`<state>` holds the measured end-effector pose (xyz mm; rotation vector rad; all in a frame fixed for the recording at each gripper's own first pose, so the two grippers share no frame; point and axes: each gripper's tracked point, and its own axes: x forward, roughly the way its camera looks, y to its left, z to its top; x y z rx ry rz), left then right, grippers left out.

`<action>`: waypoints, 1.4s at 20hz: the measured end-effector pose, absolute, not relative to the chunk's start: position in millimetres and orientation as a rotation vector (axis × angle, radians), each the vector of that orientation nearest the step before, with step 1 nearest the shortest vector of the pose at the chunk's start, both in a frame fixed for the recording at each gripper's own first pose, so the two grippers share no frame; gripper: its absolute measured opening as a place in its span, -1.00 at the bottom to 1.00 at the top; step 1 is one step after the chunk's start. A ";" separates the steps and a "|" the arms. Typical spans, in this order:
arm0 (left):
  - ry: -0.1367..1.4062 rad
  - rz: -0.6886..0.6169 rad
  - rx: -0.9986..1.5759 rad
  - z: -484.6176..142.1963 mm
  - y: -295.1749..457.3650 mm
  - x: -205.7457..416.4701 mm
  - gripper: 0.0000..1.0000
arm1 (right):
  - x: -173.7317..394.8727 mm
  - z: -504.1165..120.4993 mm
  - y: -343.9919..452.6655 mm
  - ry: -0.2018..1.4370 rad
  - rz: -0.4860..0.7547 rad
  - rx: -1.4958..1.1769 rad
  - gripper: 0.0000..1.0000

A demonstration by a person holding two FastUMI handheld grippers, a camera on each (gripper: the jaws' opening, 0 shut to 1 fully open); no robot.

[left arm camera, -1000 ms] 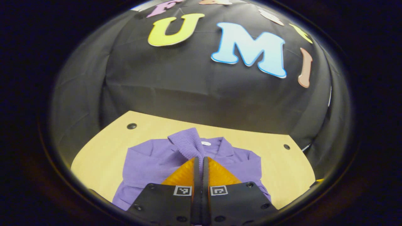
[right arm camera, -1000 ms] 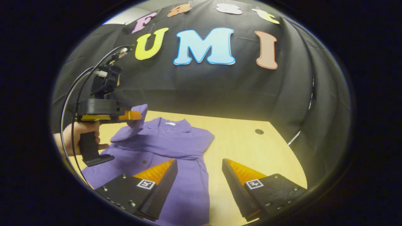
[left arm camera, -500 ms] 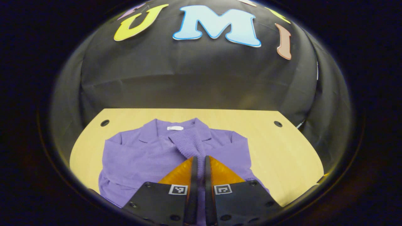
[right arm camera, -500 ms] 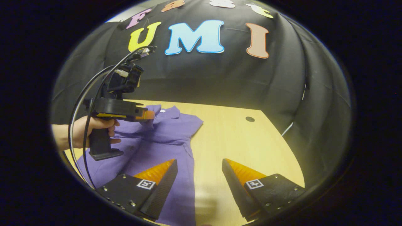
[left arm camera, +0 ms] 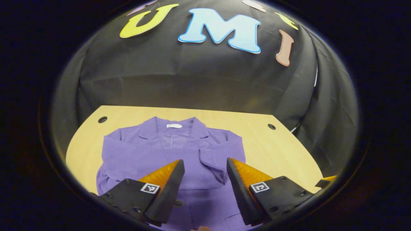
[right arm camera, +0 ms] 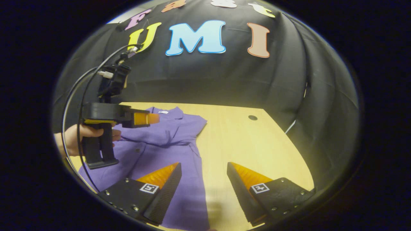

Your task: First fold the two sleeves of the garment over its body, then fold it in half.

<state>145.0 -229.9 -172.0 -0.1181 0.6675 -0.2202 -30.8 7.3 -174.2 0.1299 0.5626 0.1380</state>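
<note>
The garment (left arm camera: 160, 154), a purple collared top, lies flat on the pale wooden tabletop (left arm camera: 282, 150) with its collar toward the black cloth wall. In the left gripper view, nearest the camera, the left hand-held gripper (left arm camera: 205, 166) hangs over the garment's body with its two fingers spread wide apart and nothing between them; purple cloth shows through the gap. Just beyond the fingertips a sleeve (left arm camera: 210, 158) lies folded across the chest, its ribbed cuff end near the right-hand finger. Farther off sit the collar (left arm camera: 173, 128) with a small white label, then a bare strip of tabletop with a dark round hole (left arm camera: 102, 119) near each far corner.

In the right gripper view, the right hand-held gripper (right arm camera: 204, 170) is also spread, holding nothing; one finger stands over the garment's edge, the other over bare tabletop. Beyond it, to the side, a person's hand (right arm camera: 82, 138) grips the handle of the left hand-held gripper, which hovers above the garment's shoulder area, black cables looping from its top. A further hole shows in the far tabletop.
</note>
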 end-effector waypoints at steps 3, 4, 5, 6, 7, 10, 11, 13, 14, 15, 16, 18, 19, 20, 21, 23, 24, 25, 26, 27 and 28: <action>0.654 -0.215 -0.106 -156.2 -198.8 120.0 0.80 | -48.7 -188.0 12.8 0.603 0.116 0.131 0.77; 0.657 -0.209 -0.103 -152.8 -186.6 107.1 0.80 | -55.4 -192.1 14.5 0.621 0.106 0.140 0.77; 0.660 -0.205 -0.099 -150.3 -175.0 96.7 0.80 | -62.8 -198.9 18.0 0.642 0.098 0.146 0.77; 0.667 -0.200 -0.089 -150.6 -162.8 84.0 0.80 | -70.3 -203.5 19.9 0.663 0.093 0.147 0.78; 0.676 -0.199 -0.078 -151.7 -151.7 72.5 0.86 | -78.0 -208.7 21.8 0.682 0.087 0.146 0.77; 0.711 -0.177 -0.032 -164.1 -115.2 32.7 0.92 | -98.3 -220.6 29.4 0.729 0.080 0.156 0.78; 0.732 -0.173 -0.032 -169.3 -104.5 18.8 0.92 | -103.9 -224.4 31.7 0.741 0.081 0.154 0.78; 0.772 -0.160 -0.034 -179.7 -82.8 -10.3 0.92 | -116.6 -231.3 36.5 0.770 0.083 0.153 0.78; 0.792 -0.152 -0.030 -185.6 -71.3 -24.9 0.92 | -120.0 -234.4 38.2 0.782 0.081 0.159 0.78; 0.810 -0.142 -0.024 -191.4 -59.9 -38.3 0.92 | -120.6 -238.6 40.2 0.797 0.076 0.171 0.78; 0.829 -0.133 -0.018 -197.8 -48.4 -52.7 0.92 | -125.8 -243.7 42.4 0.812 0.070 0.185 0.78; 0.853 -0.109 -0.008 -205.9 -26.8 -73.6 0.95 | -137.3 -251.7 43.6 0.840 0.049 0.203 0.78; 0.867 -0.098 -0.010 -209.8 -16.9 -82.7 0.95 | -143.1 -255.7 41.8 0.851 0.039 0.209 0.77; 0.880 -0.088 -0.018 -213.9 -9.7 -93.3 0.94 | -146.2 -258.9 40.6 0.862 0.031 0.216 0.77; 0.890 -0.080 -0.028 -215.9 -2.5 -101.7 0.93 | -145.9 -263.4 40.5 0.869 0.024 0.222 0.77; 0.897 -0.067 -0.031 -217.2 13.2 -116.3 0.92 | -150.3 -271.0 39.1 0.889 0.014 0.230 0.78; 0.899 -0.060 -0.018 -218.8 19.2 -122.4 0.92 | -153.4 -274.9 39.0 0.900 0.011 0.234 0.78; 0.902 -0.059 -0.003 -220.9 26.6 -128.7 0.96 | -156.9 -278.5 38.2 0.907 0.007 0.240 0.79; 0.906 -0.063 0.008 -225.1 34.1 -138.1 1.00 | -159.4 -280.6 39.3 0.914 0.007 0.253 0.82; 0.912 -0.066 0.016 -228.5 41.0 -145.9 0.92 | -161.6 -282.9 41.5 0.920 0.006 0.266 0.82; 0.924 -0.064 0.021 -233.4 48.4 -155.8 0.92 | -163.3 -283.8 42.9 0.924 0.005 0.276 0.82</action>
